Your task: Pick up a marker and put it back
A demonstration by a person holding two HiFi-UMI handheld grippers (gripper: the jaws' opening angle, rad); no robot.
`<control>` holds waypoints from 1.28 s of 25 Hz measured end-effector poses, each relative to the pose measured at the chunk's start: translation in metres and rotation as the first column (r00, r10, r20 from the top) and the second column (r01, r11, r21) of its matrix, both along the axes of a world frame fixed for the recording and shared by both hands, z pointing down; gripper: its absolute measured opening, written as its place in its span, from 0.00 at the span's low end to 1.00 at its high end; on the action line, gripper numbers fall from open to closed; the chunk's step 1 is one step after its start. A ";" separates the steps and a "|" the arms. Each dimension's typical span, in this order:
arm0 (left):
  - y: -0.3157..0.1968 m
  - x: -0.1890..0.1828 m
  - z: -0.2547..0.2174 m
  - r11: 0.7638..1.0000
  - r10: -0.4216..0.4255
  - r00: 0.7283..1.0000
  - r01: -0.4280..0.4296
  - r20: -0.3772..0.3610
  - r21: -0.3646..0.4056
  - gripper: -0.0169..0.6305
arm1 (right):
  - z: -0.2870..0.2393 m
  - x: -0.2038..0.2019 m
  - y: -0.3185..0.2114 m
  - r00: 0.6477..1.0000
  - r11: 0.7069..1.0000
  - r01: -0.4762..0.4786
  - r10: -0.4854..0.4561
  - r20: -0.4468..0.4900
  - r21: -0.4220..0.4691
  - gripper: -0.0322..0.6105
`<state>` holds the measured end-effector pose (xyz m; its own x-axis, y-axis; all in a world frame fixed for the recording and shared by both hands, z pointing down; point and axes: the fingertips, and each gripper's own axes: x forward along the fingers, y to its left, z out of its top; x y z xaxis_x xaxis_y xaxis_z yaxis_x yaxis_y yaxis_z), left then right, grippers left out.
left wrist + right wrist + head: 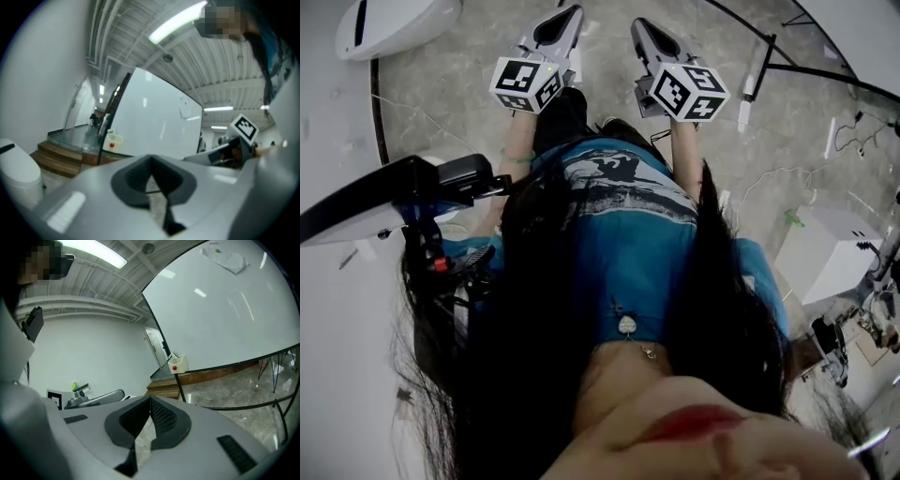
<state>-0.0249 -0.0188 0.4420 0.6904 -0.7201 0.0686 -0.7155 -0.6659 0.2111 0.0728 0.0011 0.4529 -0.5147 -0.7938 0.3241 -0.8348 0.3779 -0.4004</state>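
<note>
In the head view both grippers are held out side by side over a marbled floor [459, 84], in front of the person's body. My left gripper [569, 12] and my right gripper [640, 26] both have their jaws together with nothing between them. The left gripper view shows its dark pads [161, 180] meeting, and the right gripper view shows its pads [161, 420] the same way. A large whiteboard [154, 122] [225, 310] stands ahead. A thin white stick [748, 94], possibly a marker, is by the board's black frame; I cannot tell for sure.
A small white box with a red dot [177, 364] [111, 141] hangs at the whiteboard's edge. Wooden steps [56, 159] lie to the left. The black stand legs [806, 70] cross the floor at the right. A white cabinet [825, 253] and a black device [394, 192] flank the person.
</note>
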 end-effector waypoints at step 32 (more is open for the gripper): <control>0.242 0.023 0.009 1.000 -0.023 0.990 0.021 0.138 0.009 0.03 | 0.005 -0.006 0.195 0.987 0.995 0.102 -0.104 0.121 0.019 0.07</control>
